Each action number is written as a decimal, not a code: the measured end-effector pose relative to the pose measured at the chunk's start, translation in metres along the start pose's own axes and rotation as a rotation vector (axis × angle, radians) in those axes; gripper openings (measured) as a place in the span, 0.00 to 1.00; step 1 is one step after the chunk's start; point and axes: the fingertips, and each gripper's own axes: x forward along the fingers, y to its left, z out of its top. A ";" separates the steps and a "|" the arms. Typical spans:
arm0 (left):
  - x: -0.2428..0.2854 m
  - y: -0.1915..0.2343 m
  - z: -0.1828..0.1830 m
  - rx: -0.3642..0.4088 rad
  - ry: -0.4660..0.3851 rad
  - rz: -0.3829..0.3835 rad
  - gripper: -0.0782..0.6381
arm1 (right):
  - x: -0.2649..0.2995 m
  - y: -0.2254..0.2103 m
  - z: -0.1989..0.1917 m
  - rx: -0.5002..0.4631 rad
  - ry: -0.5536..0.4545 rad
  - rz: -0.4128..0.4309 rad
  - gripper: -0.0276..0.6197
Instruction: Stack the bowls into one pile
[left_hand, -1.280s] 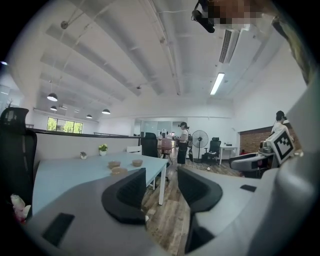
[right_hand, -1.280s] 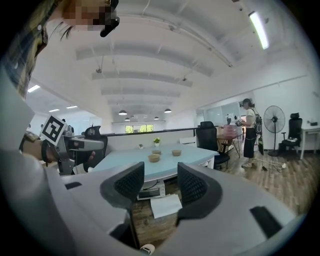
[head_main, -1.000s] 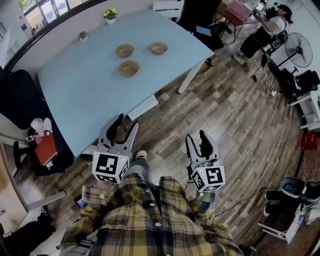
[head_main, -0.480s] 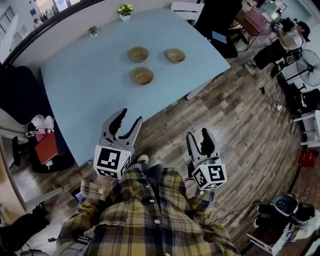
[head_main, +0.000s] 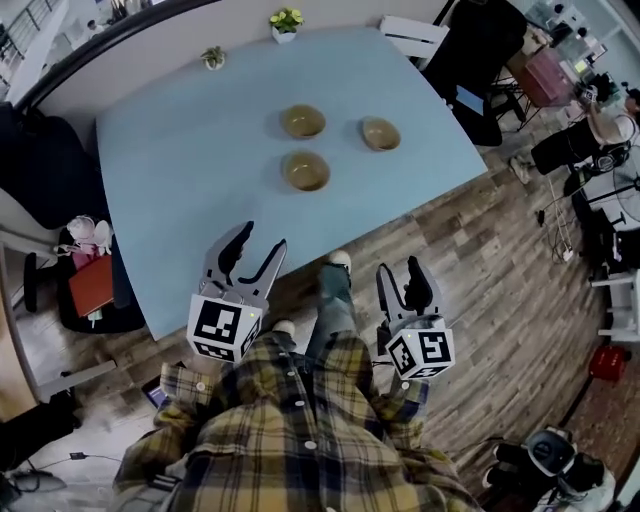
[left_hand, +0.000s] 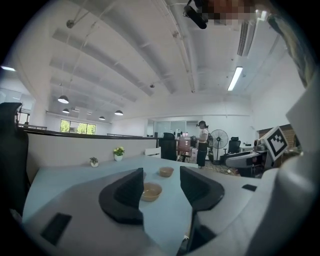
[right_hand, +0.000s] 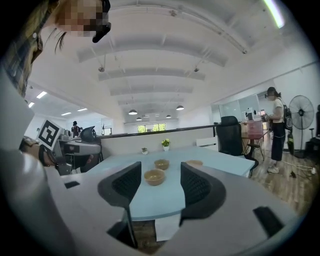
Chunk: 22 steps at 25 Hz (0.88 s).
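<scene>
Three tan bowls stand apart on the light blue table (head_main: 180, 200): a near one (head_main: 306, 170), a far left one (head_main: 302, 121) and a far right one (head_main: 380, 133). My left gripper (head_main: 257, 243) hovers over the table's near edge, open with nothing between its jaws, which have just been opening. The near bowl (left_hand: 151, 191) shows between them, far off, with another bowl (left_hand: 166, 171) behind it. My right gripper (head_main: 400, 272) hangs over the wooden floor short of the table, open and empty, its jaws also just opened wider. Its view shows all three bowls (right_hand: 154, 176) (right_hand: 161, 164) (right_hand: 194, 163) ahead.
Two small potted plants (head_main: 286, 20) (head_main: 213, 57) stand at the table's far edge. A white chair (head_main: 415, 35) sits at the far right corner and dark chairs (head_main: 45, 170) at the left. A person (head_main: 585, 140) stands to the right among office furniture.
The table and bowls have come closer and lower in the head view. Both grippers moved forward towards the table; the left one now reaches over its edge. Both pairs of jaws stand wider.
</scene>
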 end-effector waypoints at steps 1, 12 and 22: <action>0.007 0.005 0.000 -0.002 0.000 0.018 0.42 | 0.012 -0.006 0.002 -0.003 0.001 0.012 0.40; 0.105 0.059 0.032 -0.066 -0.016 0.306 0.42 | 0.178 -0.084 0.055 -0.084 0.029 0.264 0.40; 0.194 0.073 0.044 -0.122 -0.027 0.520 0.42 | 0.299 -0.139 0.080 -0.165 0.068 0.510 0.40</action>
